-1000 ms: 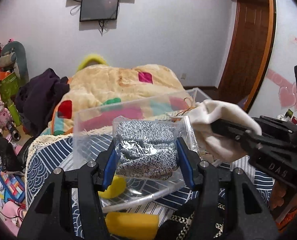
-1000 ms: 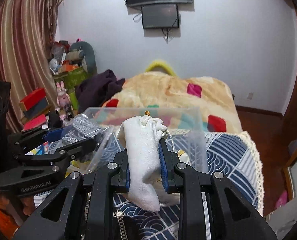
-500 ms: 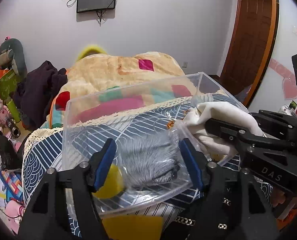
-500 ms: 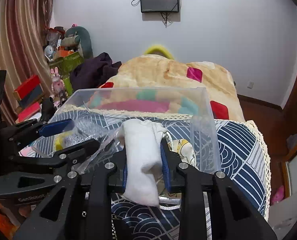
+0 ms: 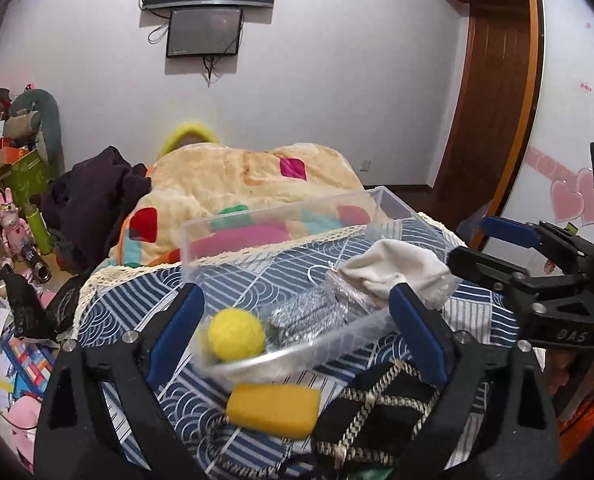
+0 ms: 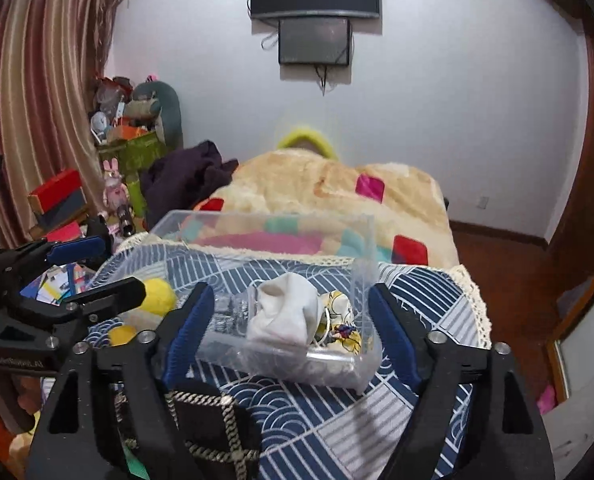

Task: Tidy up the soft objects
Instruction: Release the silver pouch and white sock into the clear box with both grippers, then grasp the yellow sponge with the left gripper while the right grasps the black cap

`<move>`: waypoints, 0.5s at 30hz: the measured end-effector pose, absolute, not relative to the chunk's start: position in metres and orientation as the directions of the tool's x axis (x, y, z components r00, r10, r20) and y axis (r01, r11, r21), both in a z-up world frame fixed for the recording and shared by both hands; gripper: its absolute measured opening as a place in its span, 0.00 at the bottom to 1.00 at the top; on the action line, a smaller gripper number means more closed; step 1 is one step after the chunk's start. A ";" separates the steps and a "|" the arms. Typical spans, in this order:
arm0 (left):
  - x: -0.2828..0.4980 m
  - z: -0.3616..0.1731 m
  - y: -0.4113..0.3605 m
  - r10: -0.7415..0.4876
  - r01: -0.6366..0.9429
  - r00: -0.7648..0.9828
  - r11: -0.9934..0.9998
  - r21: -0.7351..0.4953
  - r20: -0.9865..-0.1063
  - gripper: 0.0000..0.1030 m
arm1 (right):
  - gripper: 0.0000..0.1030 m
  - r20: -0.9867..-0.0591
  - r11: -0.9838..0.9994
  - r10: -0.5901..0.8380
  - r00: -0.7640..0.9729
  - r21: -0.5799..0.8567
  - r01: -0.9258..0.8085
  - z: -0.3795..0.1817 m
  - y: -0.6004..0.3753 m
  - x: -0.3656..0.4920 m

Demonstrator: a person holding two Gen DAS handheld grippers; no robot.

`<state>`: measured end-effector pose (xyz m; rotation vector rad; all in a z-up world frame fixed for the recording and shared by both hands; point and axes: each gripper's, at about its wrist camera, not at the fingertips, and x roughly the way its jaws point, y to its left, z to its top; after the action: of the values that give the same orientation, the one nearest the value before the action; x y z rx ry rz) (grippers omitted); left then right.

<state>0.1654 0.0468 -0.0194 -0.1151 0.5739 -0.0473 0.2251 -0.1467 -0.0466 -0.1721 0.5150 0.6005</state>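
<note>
The left hand-held gripper (image 5: 295,320) now stands spread wide and empty at the lower centre of its frame; 1 second ago it pinched the clear plastic packet of grey speckled fabric (image 5: 315,314), which now lies inside the clear rectangular plastic bin (image 5: 281,216), just beside the fuzzy yellow ball (image 5: 236,334). The right hand-held gripper (image 6: 291,322) is likewise spread and empty, where half a second ago it was clamped on the white cloth drawstring pouch (image 6: 285,312); that pouch now rests in the bin at the centre of the right view, touching the packet. Both releases look complete, so 2 more soft things are stowed. Still outside the bin, on the blue-and-white wave-patterned bedcover (image 6: 417,300), are the yellow rectangular sponge (image 5: 273,410) at the lower centre of the left view and a black pouch with a striped cord (image 5: 381,412) at lower right. These seem the likely next picks.
</note>
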 end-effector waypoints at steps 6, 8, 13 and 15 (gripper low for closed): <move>0.138 -0.029 0.056 -0.072 -0.003 0.828 0.991 -0.132 -0.556 0.94 | 0.82 -0.517 0.786 0.544 0.661 0.038 -0.617 -0.055 -0.150 0.204; 0.127 -0.037 0.059 -0.069 -0.011 0.820 0.991 -0.136 -0.569 0.94 | 0.83 -0.525 0.773 0.565 0.637 0.065 -0.631 -0.062 -0.149 0.197; 0.114 -0.060 0.064 -0.048 -0.039 0.786 0.991 -0.127 -0.616 0.94 | 0.82 -0.583 0.742 0.585 0.563 0.105 -0.662 -0.095 -0.138 0.186; 0.109 -0.070 0.065 -0.038 -0.049 0.772 0.992 -0.119 -0.634 0.94 | 0.82 -0.615 0.736 0.575 0.539 0.102 -0.669 -0.107 -0.131 0.186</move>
<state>0.1091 0.0649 -0.0702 -0.1312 0.6888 0.0060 0.1861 -0.1311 -0.1073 -0.1520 0.6725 0.7430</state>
